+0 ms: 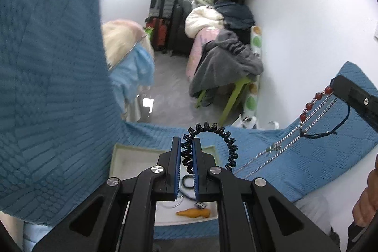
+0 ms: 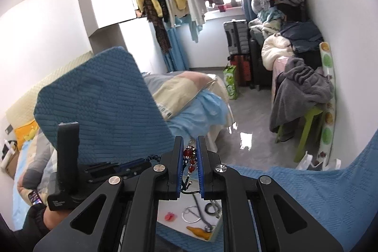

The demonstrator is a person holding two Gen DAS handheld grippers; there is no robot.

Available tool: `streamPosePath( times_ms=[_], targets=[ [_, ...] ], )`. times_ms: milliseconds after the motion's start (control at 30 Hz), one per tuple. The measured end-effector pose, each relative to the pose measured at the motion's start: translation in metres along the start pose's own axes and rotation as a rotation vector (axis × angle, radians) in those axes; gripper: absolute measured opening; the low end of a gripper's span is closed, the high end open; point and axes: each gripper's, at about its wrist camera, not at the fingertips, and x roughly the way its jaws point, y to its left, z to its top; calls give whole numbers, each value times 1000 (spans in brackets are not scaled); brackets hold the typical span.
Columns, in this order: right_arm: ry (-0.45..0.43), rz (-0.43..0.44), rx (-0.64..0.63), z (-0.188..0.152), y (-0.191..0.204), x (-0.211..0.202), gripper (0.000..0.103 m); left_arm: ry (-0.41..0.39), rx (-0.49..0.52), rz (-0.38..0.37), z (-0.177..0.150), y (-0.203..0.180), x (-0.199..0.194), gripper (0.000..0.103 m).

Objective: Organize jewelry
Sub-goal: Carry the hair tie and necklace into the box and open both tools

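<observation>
My left gripper (image 1: 187, 145) is shut on a black spiral hair tie (image 1: 230, 145) that loops up and right of the fingers, above a white tray (image 1: 122, 157). My right gripper (image 2: 190, 152) is shut on a red bead and silver chain necklace (image 2: 191, 158); in the left wrist view the necklace (image 1: 307, 108) hangs from the right gripper's finger (image 1: 354, 96), its silver chains running down to the blue cloth. The tray (image 2: 174, 207) below holds a silver ring (image 2: 191, 214), a black loop (image 2: 210, 208), a red flower piece (image 2: 170, 216) and an orange piece (image 2: 199, 232).
A blue textured cloth (image 1: 295, 162) covers the surface, and a raised fold of it (image 2: 99, 105) stands at the left. A bed (image 2: 189, 96), a green stool with grey clothes (image 2: 304, 96), suitcases (image 2: 237, 39) and hanging clothes fill the room behind.
</observation>
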Motion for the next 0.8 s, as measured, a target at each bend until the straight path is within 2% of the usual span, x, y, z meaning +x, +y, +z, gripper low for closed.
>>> streamPosePath(
  times_ms=[167,467,667,800],
  targets=[
    [62,10,32,-26,1,36,9,61,-21,17,-25,26,23,7],
    [298,-26,93,-113,-9,124,9,206,-15,48,-83,44,84,8],
    [388,-43,144,-151,-23,156,9,251,-33,50,-101,50,104,8],
    [427,-63,133,-168,-25,169,9,280,-54,49,-111,54,118,8]
  ],
)
